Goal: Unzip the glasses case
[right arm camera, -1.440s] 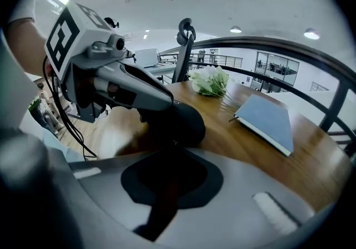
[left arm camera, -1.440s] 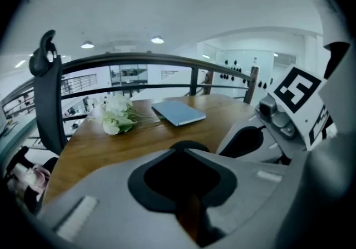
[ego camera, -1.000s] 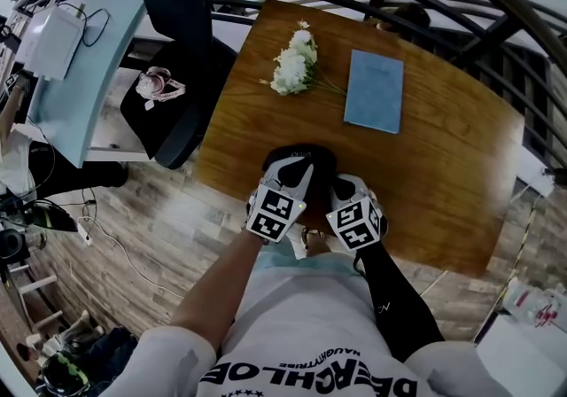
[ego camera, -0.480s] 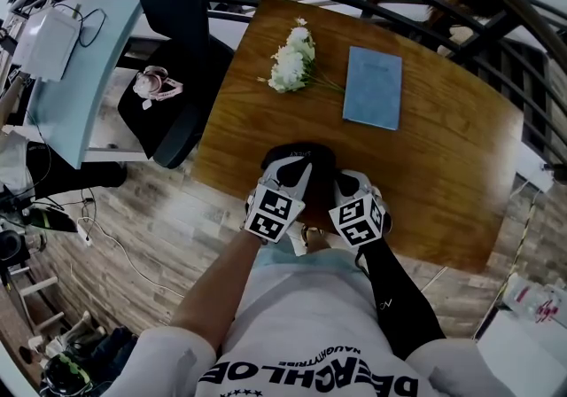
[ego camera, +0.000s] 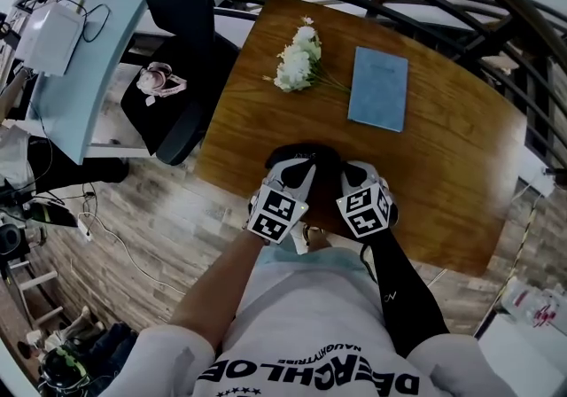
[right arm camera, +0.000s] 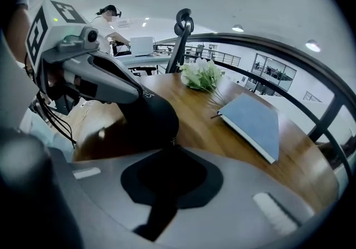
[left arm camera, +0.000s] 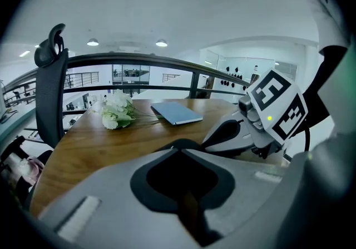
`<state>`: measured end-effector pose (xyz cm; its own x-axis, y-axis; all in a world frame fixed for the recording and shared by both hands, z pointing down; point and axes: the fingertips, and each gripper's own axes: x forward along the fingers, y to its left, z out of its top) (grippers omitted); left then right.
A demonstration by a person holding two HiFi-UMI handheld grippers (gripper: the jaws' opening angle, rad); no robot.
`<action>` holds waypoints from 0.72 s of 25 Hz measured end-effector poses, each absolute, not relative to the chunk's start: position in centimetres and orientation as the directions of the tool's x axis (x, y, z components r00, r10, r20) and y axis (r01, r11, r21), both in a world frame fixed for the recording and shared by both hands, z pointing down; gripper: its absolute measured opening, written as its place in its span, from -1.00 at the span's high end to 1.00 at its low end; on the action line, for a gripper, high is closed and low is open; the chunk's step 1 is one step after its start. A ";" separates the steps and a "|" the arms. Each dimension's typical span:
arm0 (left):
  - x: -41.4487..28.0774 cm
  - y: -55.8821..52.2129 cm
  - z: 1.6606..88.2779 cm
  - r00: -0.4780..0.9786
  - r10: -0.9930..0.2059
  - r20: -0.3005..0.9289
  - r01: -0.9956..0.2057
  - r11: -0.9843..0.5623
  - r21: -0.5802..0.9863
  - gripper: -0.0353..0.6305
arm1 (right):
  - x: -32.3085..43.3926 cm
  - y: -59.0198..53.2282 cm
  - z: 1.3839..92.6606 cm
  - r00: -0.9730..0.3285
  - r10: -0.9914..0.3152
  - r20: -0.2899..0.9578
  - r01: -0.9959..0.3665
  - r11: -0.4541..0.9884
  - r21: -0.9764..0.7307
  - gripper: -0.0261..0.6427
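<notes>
Low centre of the head view: the left gripper, closed, rests on the black glasses case at the table's near edge. The right gripper, closed, seemingly pinches its zipper pull. The case looks light, stiff and likely slippery: pin the shell, tug only the pull.

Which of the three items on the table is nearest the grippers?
The black glasses case, at the near edge; white flowers and blue notebook lie farther back.

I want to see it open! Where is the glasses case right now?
In the head view, the glasses case lies by the table's near edge, at the tips of the left tongs and right tongs, with the flowers beyond.
</notes>
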<state>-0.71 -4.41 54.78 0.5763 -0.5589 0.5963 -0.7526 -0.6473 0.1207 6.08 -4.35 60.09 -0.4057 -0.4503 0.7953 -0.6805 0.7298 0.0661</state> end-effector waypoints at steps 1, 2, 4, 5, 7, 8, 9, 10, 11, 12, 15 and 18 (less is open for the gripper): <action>-0.7 -4.4 54.8 0.576 -0.557 0.598 -0.752 -0.647 0.121 0.88 | 6.1 -4.6 60.2 -0.405 -0.447 0.797 -0.678 0.732 0.065 0.84; -0.6 -4.4 54.8 0.576 -0.556 0.599 -0.752 -0.648 0.122 0.88 | 6.1 -4.8 60.3 -0.406 -0.442 0.800 -0.675 0.735 0.064 0.84; -0.6 -4.3 54.8 0.579 -0.554 0.598 -0.750 -0.649 0.124 0.88 | 6.0 -5.0 60.5 -0.413 -0.428 0.804 -0.661 0.748 0.058 0.84; -0.6 -4.3 54.8 0.580 -0.553 0.598 -0.749 -0.651 0.126 0.88 | 5.9 -5.1 60.6 -0.421 -0.420 0.804 -0.651 0.757 0.054 0.84; -0.7 -4.4 54.8 0.581 -0.542 0.607 -0.743 -0.658 0.123 0.88 | 5.8 -5.1 60.5 -0.436 -0.412 0.800 -0.636 0.770 0.051 0.84; -0.7 -4.3 54.8 0.576 -0.530 0.622 -0.738 -0.665 0.117 0.88 | 5.9 -5.0 60.5 -0.438 -0.412 0.799 -0.633 0.772 0.051 0.84; -0.7 -4.0 54.6 0.568 -0.519 0.639 -0.733 -0.672 0.105 0.89 | 6.0 -4.9 60.4 -0.436 -0.415 0.799 -0.636 0.770 0.052 0.84; -0.9 -3.7 54.3 0.557 -0.519 0.649 -0.734 -0.673 0.093 0.89 | 6.3 -4.6 60.3 -0.431 -0.419 0.799 -0.644 0.763 0.052 0.84; -1.1 -3.4 53.9 0.550 -0.526 0.649 -0.742 -0.665 0.089 0.88 | 6.7 -4.3 60.3 -0.426 -0.422 0.800 -0.654 0.755 0.050 0.84; -1.3 -2.9 53.7 0.549 -0.530 0.647 -0.752 -0.651 0.104 0.89 | 7.2 -3.9 60.2 -0.421 -0.424 0.802 -0.663 0.747 0.047 0.84; -1.9 -1.5 55.0 0.559 -0.497 0.664 -0.778 -0.591 0.212 0.89 | 8.2 -2.1 60.1 -0.409 -0.417 0.812 -0.668 0.743 0.045 0.84; -2.8 -1.1 55.8 0.559 -0.481 0.675 -0.800 -0.526 0.288 0.89 | 8.3 -1.1 59.9 -0.416 -0.428 0.802 -0.685 0.728 0.034 0.84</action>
